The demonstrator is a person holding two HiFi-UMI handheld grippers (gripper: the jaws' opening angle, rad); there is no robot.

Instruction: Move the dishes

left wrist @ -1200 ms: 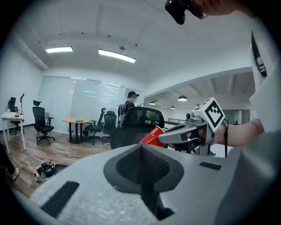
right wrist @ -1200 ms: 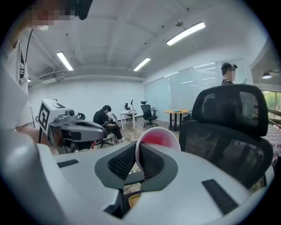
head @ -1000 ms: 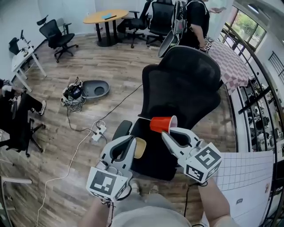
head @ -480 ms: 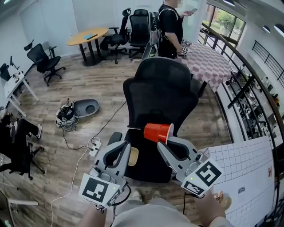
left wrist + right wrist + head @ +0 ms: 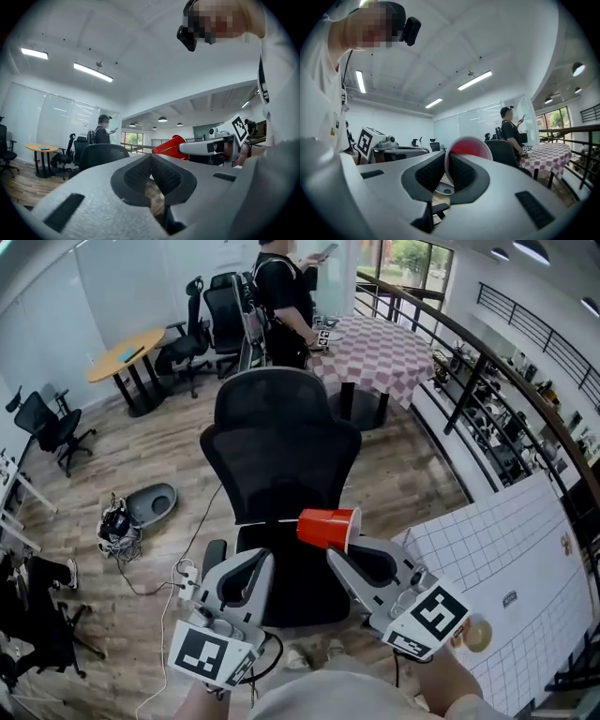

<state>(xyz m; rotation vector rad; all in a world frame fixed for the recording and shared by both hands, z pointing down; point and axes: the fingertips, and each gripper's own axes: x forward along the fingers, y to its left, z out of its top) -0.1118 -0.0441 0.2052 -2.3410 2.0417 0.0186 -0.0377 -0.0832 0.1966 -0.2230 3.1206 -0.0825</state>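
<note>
Red cup [image 5: 324, 528], rim pinched between the right gripper's [image 5: 345, 546] jaws, needs level carrying; left gripper [image 5: 247, 564] is clenched shut.

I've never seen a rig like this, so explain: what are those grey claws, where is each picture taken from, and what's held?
No robot here: a person holds a two-jaw hand tool in each hand. The downward picture comes from a camera on that person's head. The other two come from cameras riding on each tool, looking along its jaws. The right gripper pinches a red cup by its rim. The left gripper has its jaws together; I can't make out anything in them. Ahead stands a black office chair; at right, a white gridded table bears a small round tan thing.
</note>
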